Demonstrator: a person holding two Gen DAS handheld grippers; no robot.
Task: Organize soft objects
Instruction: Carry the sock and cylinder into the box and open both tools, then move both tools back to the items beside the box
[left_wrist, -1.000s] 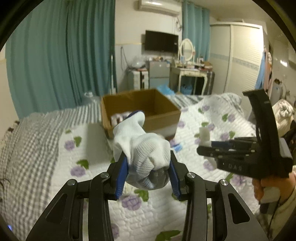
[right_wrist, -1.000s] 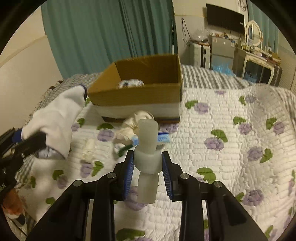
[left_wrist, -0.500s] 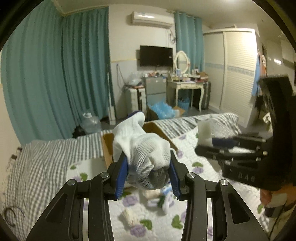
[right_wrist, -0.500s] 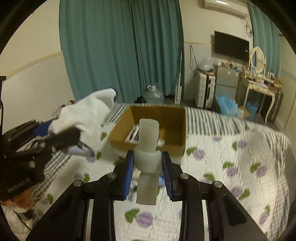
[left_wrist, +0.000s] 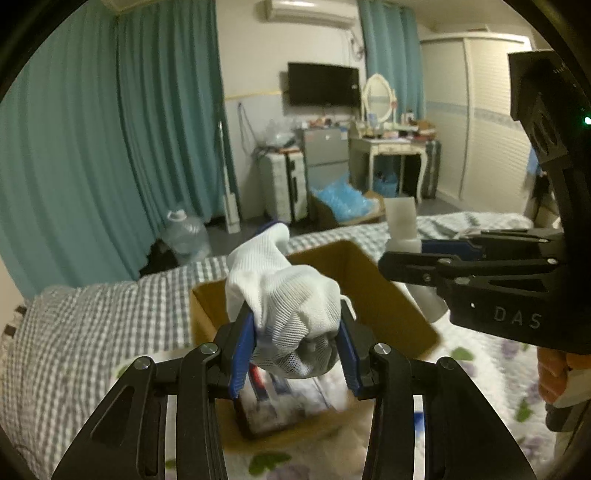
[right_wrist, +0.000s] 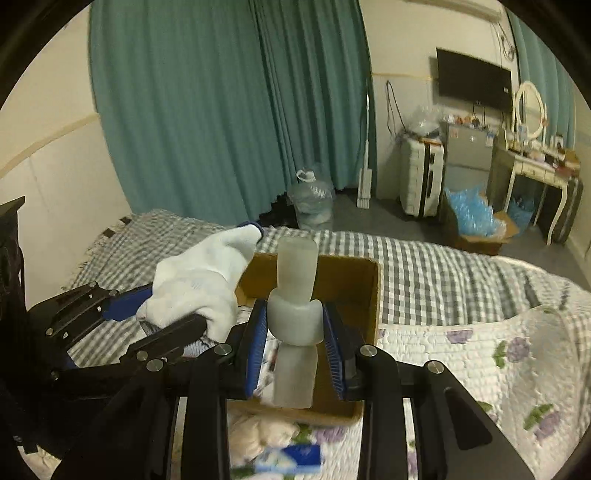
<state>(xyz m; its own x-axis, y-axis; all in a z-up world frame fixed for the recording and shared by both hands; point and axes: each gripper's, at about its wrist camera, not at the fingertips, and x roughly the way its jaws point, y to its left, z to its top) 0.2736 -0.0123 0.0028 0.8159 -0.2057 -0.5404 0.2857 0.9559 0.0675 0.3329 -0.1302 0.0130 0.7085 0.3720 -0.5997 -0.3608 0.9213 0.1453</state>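
1. The left gripper (left_wrist: 295, 354) has its jaws clamped on a balled white knit glove (left_wrist: 284, 295), which is held in the air above the open cardboard box (left_wrist: 391, 295) on the bed.
2. The right gripper (right_wrist: 295, 343) has its jaws closed on a pale, translucent squeezable piece (right_wrist: 295, 321) with a thick middle band; it also hangs over the box, close beside the glove.
3. The glove looks light, limp and compressible: a pinch across its bunched middle holds it, though loose cuff ends may flop or snag on the box wall.
4. The translucent piece seems rubbery and smooth, so it might slip; the bulging band is the sensible place to grip.
5. The box already contains a few packets, blurred here.
6. More soft bundles (right_wrist: 258, 435) lie on the floral quilt (right_wrist: 480, 369) just in front of the box.
7. The bed is a yielding surface, partly covered by a grey checked blanket (left_wrist: 92, 332).
8. Behind are teal curtains (right_wrist: 207, 110), a wall television (left_wrist: 323, 84), a dressing table (left_wrist: 391, 147) and a water jug (right_wrist: 312, 199).
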